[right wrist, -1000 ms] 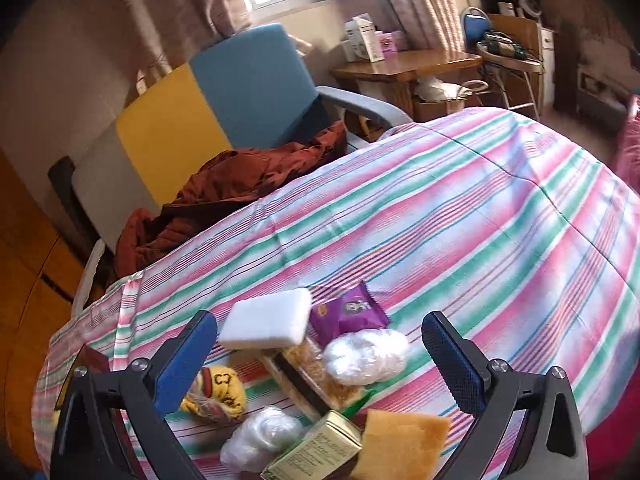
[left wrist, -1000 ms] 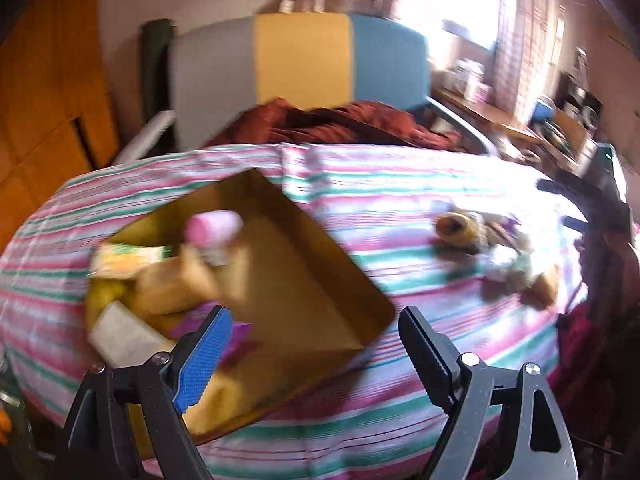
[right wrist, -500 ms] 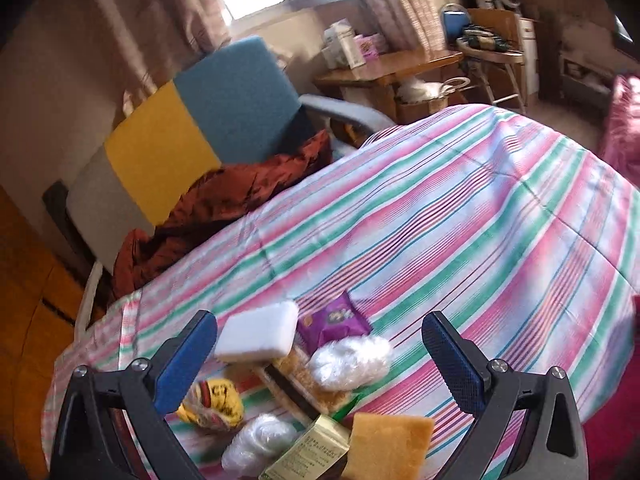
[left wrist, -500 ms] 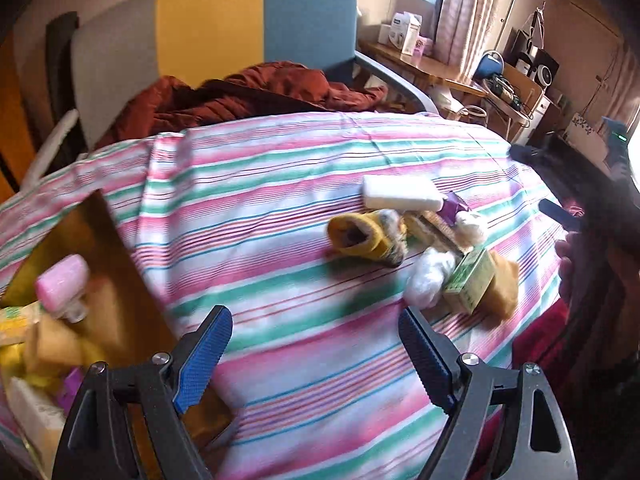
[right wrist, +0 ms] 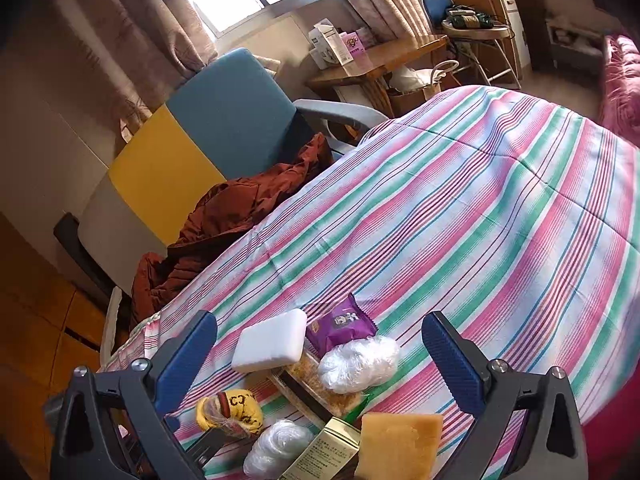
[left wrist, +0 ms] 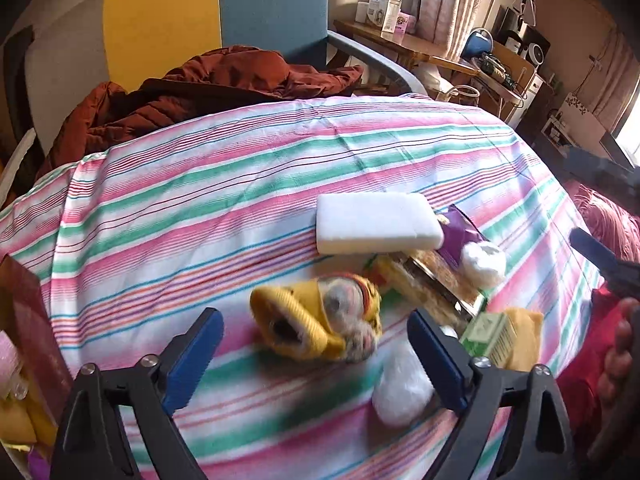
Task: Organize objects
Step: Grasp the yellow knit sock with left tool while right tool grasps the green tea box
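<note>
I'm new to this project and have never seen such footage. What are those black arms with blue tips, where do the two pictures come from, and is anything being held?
No robot here: a person holds a clamp-like tool in each hand. Each tool has a camera looking along its two blue-padded fingers, so one picture comes from the left hand-held gripper, the other from the right hand-held gripper. Both are open and hold nothing. On the striped cloth lies a small pile: a white sponge, a purple packet, a yellow knitted toy, white plastic bundles, a green carton and a yellow sponge. The left gripper is nearest the toy. A box with items in it sits at the left edge.
</note>
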`<act>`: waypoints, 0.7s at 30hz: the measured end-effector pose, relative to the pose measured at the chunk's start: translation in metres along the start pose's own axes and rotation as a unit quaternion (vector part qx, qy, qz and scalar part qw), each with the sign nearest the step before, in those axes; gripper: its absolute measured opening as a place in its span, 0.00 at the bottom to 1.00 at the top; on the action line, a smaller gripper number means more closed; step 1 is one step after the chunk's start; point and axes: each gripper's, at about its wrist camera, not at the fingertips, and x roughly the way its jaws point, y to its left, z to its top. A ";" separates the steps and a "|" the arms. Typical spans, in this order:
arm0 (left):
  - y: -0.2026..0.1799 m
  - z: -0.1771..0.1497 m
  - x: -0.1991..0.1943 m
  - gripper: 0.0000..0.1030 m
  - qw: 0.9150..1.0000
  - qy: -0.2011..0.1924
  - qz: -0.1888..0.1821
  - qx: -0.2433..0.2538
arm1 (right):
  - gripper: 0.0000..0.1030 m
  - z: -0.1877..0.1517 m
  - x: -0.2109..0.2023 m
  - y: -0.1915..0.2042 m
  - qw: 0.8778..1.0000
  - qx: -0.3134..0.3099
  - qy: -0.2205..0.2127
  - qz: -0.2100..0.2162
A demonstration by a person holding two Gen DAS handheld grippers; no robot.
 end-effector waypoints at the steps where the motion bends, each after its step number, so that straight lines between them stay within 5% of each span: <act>1: 0.000 0.003 0.005 0.98 1.000 -0.002 0.003 -0.002 | 1.00 0.000 0.001 0.001 1.000 -0.001 0.003 0.002; 5: 0.012 -0.001 0.045 0.95 0.998 0.049 0.017 -0.023 | 1.00 -0.001 0.000 0.000 1.000 -0.008 0.004 0.001; 13: 0.014 -0.017 0.040 0.84 1.000 0.016 0.025 -0.001 | 1.00 -0.001 0.007 -0.001 1.000 -0.012 0.020 -0.003; 16: 0.012 -0.022 0.036 0.71 0.999 0.015 0.042 0.016 | 1.00 -0.003 0.011 -0.001 0.999 -0.013 0.032 -0.004; 18: 0.013 -0.024 0.030 0.52 0.999 0.016 0.044 0.014 | 1.00 -0.006 0.017 0.001 0.999 -0.021 0.045 -0.006; 21: 0.013 -0.027 0.021 0.48 0.999 0.019 0.034 0.018 | 1.00 -0.014 0.025 0.009 0.997 -0.045 0.069 -0.009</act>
